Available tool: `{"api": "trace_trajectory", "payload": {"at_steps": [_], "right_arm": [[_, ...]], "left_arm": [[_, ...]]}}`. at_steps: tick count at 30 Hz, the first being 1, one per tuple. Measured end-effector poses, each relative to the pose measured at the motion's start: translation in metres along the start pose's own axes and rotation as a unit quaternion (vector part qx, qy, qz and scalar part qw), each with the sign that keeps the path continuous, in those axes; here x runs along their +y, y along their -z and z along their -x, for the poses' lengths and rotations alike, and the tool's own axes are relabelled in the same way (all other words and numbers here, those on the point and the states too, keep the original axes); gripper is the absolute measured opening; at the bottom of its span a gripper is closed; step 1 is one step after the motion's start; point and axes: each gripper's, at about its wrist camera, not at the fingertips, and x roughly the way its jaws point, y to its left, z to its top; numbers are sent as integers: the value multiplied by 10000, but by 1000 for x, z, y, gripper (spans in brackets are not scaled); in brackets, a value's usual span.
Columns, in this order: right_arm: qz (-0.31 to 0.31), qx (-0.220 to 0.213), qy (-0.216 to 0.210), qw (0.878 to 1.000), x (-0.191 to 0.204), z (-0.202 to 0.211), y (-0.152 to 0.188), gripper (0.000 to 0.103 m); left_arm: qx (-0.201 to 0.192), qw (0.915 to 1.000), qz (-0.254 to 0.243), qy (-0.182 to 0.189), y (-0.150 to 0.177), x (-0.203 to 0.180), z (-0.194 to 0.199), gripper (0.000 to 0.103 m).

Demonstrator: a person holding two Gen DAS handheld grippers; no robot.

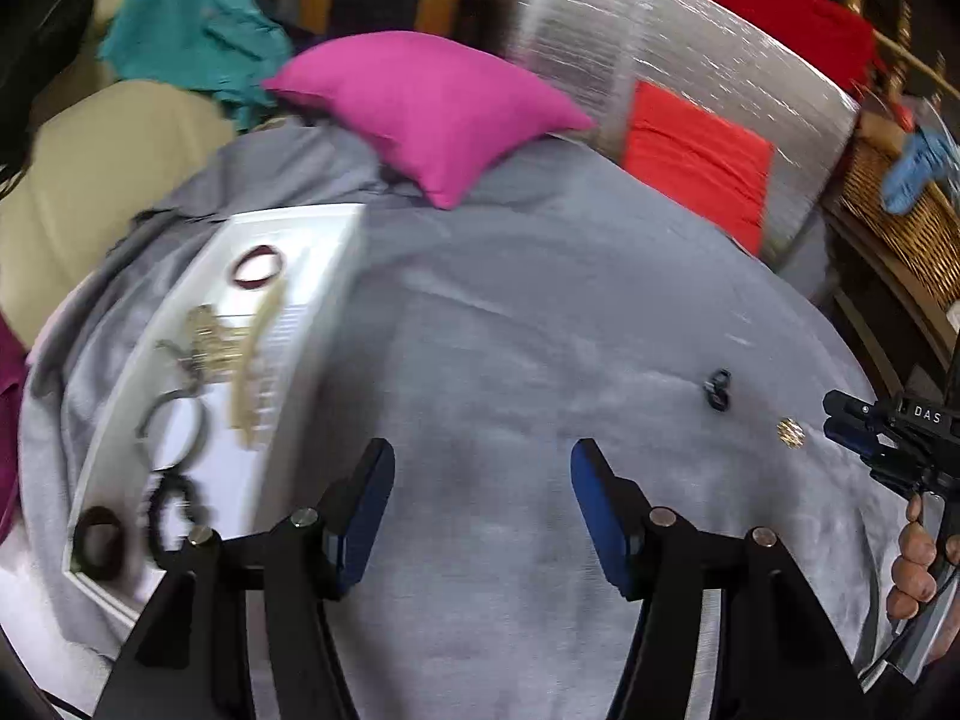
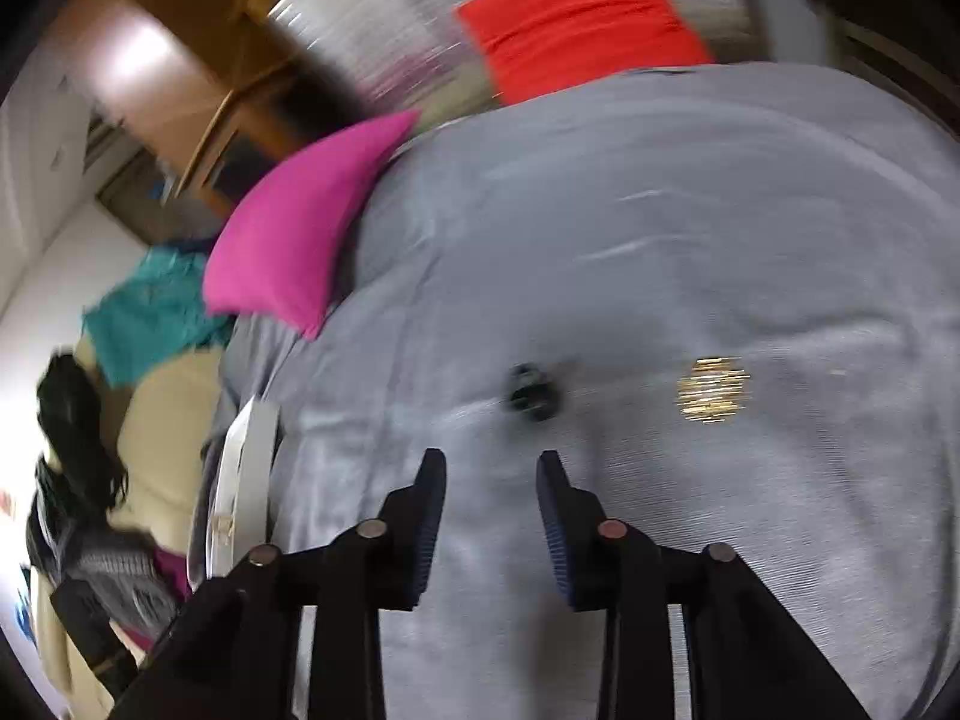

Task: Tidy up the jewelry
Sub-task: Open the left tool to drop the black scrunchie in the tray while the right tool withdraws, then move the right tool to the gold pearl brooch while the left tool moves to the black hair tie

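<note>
Jewelry fills the white tray [image 1: 312,240] we see at the left of the left wrist view: a red bangle [image 1: 258,266], gold chains [image 1: 240,348] and dark rings [image 1: 174,426] lie in it on the grey blanket [image 1: 510,312]. At the bottom centre our left gripper [image 1: 483,468] has its jaws apart with nothing between them. Further right a small black piece [image 1: 718,389] and a gold piece [image 1: 791,432] rest apart on the blanket, near our right gripper [image 2: 491,468], whose jaws also stand apart and empty just below the black piece in its own view.
</note>
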Motion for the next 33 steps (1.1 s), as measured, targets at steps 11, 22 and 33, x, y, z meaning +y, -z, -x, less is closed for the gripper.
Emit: {"api": "trace_trajectory", "payload": {"at_steps": [11,22,33], "right_arm": [[-683,-39,-138,9976,-65,4,-16,35],[-763,190,-138,9968,-87,-5,-30,35],[-957,151,-187,9951,-102,-4,-34,35]], "left_arm": [[148,9969,-751,192,-8,-102,-51,62],[34,9893,-1389,446,-16,-158,-103,62],[356,9892,-1134,854,-36,-185,-155,62]]}}
